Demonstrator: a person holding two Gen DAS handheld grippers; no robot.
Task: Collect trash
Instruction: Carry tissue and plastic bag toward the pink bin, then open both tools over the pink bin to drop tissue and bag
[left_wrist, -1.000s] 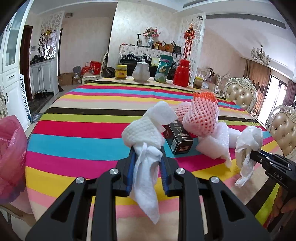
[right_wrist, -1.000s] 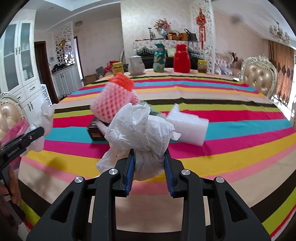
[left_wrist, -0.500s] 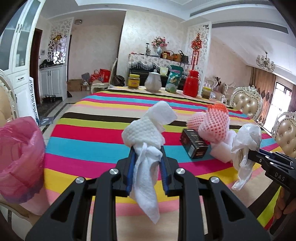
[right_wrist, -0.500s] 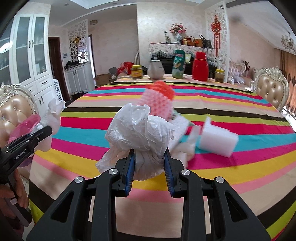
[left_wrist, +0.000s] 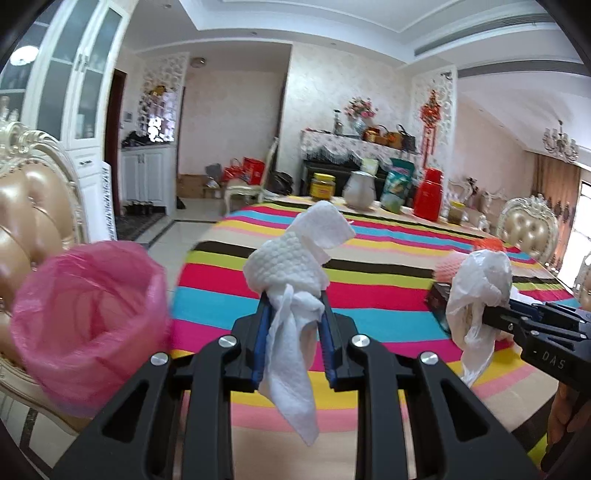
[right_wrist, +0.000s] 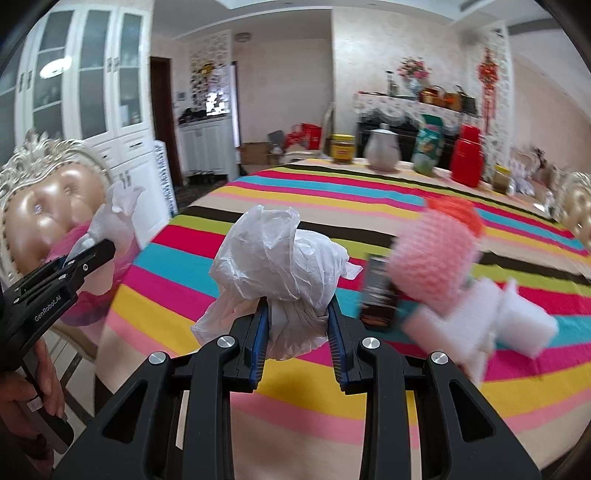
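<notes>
at bench (left_wrist: 369, 291) edge: left tool (left_wrist: 295, 325) clamps paper towel (left_wrist: 291, 266), right tool (right_wrist: 297, 325) clamps plastic bag (right_wrist: 280, 258); pink bin (left_wrist: 88, 317) at 9 o'clock; foam net (right_wrist: 432, 254), box (right_wrist: 380, 295) uncollected.

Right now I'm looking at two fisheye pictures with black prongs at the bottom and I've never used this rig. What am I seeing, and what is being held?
There is no robot arm here. A person holds a two-finger tool in each hand, and each tool carries a camera looking forward along its fingers, so the black prongs are the tool itself.

In the left wrist view, the left tool is shut on a white paper towel. A bin lined with a pink bag stands to the left, beside the table.

In the right wrist view, the right tool is shut on a crumpled white plastic bag.

On the striped tablecloth there is more trash: a pink foam net, a dark small box and white foam pieces.
</notes>
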